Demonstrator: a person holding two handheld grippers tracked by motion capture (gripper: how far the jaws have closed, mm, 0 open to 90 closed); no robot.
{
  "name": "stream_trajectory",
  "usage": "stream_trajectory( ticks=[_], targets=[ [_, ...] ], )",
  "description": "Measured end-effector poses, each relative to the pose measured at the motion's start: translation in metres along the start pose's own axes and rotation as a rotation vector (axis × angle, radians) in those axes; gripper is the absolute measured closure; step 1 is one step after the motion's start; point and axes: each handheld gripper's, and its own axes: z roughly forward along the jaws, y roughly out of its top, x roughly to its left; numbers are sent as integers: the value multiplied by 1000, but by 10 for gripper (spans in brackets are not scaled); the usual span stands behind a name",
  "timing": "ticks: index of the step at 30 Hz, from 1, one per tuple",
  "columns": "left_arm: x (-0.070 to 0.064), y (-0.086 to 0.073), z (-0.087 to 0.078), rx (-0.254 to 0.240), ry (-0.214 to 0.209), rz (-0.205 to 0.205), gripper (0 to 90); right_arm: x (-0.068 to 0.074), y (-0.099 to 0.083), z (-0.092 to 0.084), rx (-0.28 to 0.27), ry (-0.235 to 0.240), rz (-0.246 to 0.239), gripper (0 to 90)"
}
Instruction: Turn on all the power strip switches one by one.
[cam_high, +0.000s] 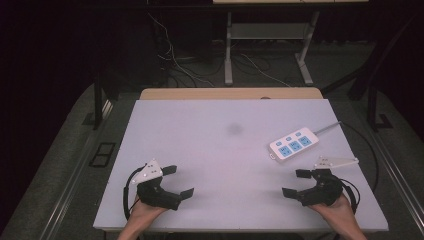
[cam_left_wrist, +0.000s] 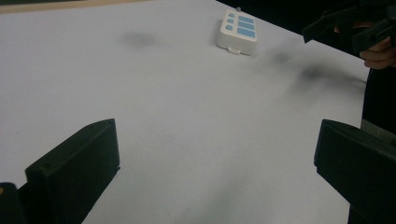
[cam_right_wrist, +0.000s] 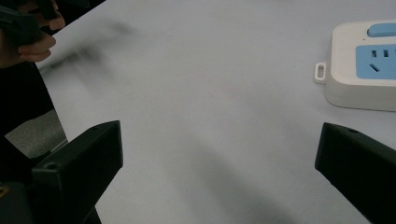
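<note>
- A white-topped bench (cam_high: 200, 150) seen from above, with a person's two hands at its near edge, each holding a black two-jaw gripper
- The white plastic power strip with blue sockets (cam_high: 294, 144) lies flat at the right of the bench, its grey cord trailing off toward the far right edge
- The right gripper (cam_high: 297, 183) rests near the strip, just short of it, fingers spread wide and holding nothing
- The left gripper (cam_high: 178, 182) sits well apart at the near left, fingers also wide and empty
- To reach the strip well, the right gripper should probably come at it across the narrow width, level, straddling the body before closing
</note>
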Motion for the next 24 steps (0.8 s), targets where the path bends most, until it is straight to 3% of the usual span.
stream_trajectory(
  ticks=[24],
  targets=[
    [0,-1,-1,1,4,-3,0,-5,31,0,33,3,-31,7]
  ],
)
